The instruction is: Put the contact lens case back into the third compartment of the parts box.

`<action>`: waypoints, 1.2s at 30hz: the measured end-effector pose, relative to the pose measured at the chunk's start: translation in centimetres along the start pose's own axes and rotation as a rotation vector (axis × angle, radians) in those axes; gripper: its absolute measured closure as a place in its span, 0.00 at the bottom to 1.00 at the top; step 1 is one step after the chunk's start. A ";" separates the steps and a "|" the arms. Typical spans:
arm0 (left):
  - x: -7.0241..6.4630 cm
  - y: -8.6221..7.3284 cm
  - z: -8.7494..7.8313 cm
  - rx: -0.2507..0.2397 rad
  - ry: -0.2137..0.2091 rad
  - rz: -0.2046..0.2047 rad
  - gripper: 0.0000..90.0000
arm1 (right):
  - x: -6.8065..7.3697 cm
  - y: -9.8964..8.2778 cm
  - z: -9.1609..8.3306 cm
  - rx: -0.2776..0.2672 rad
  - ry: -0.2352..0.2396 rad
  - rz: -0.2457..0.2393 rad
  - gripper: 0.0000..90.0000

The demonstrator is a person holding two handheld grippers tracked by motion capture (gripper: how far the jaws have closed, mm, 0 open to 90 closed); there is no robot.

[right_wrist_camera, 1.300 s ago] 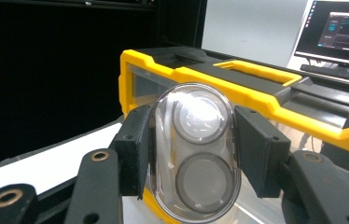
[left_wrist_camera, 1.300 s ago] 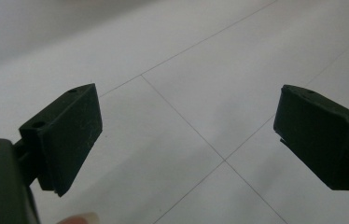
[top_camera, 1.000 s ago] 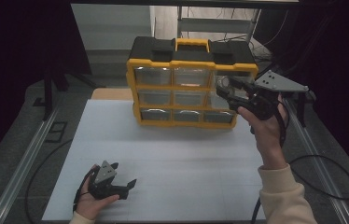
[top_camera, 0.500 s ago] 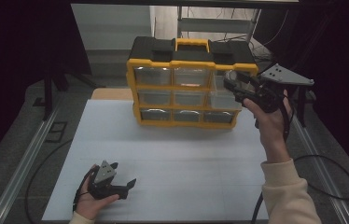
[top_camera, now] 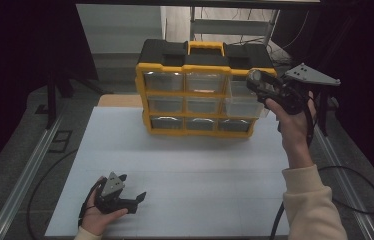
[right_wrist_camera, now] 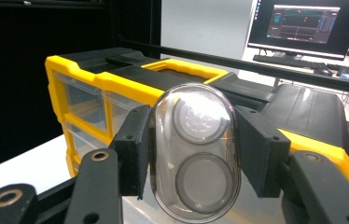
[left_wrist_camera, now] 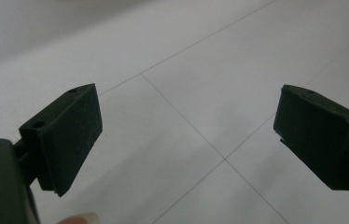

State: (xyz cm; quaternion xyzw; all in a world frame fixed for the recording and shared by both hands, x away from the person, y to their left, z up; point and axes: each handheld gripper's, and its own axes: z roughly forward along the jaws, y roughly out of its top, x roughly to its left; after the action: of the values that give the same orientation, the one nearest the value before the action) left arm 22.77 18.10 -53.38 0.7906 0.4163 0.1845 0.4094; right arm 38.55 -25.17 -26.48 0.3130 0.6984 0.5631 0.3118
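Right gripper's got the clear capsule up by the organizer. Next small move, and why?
Probably carry it on toward the pulled-out drawer at the right of the yellow-and-black drawer organizer. The right gripper is shut on the clear oval plastic capsule, held up beside the organizer's top right corner, and that drawer stands out from the front. The left gripper rests open on the white table.

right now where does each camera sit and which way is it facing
High view: above the person's side, looking forward and down at the white table and yellow drawer organizer; both forearms and hand-held grippers show.
Left gripper view: on the left hand-held gripper, looking down at the bare tabletop; open black jaws and a fingertip show.
Right gripper view: on the right hand-held gripper, facing the organizer's top; jaws clamp a clear oval case.
Shared: high and right gripper views both show the organizer.
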 end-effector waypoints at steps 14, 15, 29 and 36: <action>0.0 0.0 0.0 0.000 -0.002 0.001 0.09 | -1.0 -0.3 0.8 0.027 -0.037 0.009 0.54; 0.0 0.0 0.0 0.001 -0.002 0.000 0.09 | -1.0 -0.3 0.8 0.028 -0.039 0.010 0.54; 0.0 -0.1 0.1 0.003 -0.003 0.000 0.09 | -0.9 -0.4 0.9 0.046 -0.038 -0.009 0.53; 0.0 -0.1 0.1 0.002 -0.003 0.001 0.09 | -0.5 -0.3 0.7 0.026 -0.028 -0.011 0.40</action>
State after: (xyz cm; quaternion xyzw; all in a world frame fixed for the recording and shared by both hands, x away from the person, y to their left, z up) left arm 22.79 18.04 -53.48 0.7914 0.4156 0.1831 0.4091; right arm 39.43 -25.21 -26.84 0.3212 0.7029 0.5478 0.3204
